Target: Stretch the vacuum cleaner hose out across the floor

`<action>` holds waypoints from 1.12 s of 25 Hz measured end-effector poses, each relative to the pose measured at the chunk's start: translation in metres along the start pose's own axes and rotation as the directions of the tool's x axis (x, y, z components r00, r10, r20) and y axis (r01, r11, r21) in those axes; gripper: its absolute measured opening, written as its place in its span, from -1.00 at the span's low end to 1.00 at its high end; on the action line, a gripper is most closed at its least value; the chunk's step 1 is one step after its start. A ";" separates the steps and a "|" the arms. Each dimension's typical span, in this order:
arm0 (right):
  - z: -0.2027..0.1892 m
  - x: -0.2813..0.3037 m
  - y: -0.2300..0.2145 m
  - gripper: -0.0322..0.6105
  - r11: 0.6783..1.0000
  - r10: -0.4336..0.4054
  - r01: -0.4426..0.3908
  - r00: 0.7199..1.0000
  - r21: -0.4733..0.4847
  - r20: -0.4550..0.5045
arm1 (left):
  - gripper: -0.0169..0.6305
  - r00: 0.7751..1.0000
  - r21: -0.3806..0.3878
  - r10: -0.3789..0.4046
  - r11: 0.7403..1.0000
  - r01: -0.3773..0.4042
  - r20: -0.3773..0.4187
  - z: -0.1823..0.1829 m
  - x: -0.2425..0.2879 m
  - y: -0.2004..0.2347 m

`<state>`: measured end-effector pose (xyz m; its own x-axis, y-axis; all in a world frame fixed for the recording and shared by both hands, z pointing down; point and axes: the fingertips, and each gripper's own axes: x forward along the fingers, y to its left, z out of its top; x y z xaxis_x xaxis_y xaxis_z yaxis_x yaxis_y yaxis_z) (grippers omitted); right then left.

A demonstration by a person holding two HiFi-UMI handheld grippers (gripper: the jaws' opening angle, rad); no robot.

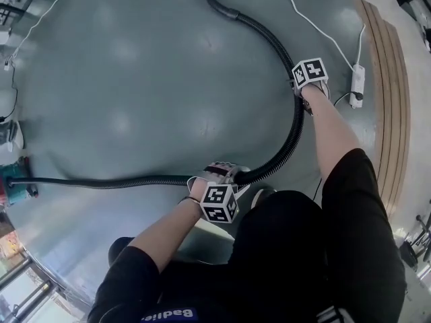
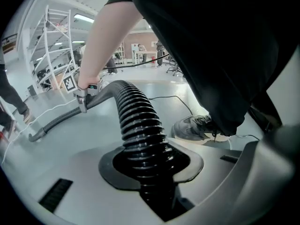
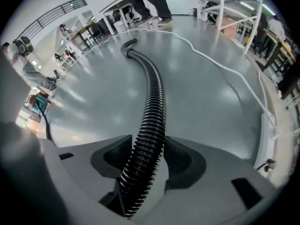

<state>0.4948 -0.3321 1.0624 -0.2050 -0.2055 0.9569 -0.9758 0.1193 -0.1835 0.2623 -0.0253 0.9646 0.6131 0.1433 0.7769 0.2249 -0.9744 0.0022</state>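
Hose [image 1: 294, 130] lies on the floor [image 1: 135, 73] in a bend. From the left claw [image 1: 217, 175] it arcs ahead to the right claw [image 1: 308, 89], then curls on beyond it. A straighter run leads off to the left of the left claw.

Left claw: clamped on the hose, pads pressed into the ribs. Right claw: wide, hose loose between its pads.

Judgement: close the right claw on the hose before you pull. Hold the left claw as anchor and carry the right claw outward, low to the floor, until the bend flattens. Avoid the power strip [image 1: 357, 85] just right of the right claw.
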 end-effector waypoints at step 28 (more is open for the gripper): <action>-0.177 -0.076 -0.197 -0.33 0.510 -0.425 0.023 0.876 0.860 0.229 | -0.26 0.995 -0.244 0.092 0.965 -0.100 -0.043 -0.051 -0.020 0.031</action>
<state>0.7167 -0.1677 1.0654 0.2174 -0.4526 0.8648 -0.5686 -0.7789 -0.2647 0.2183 -0.0669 0.9817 0.5981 0.0453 0.8001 -0.0289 -0.9965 0.0781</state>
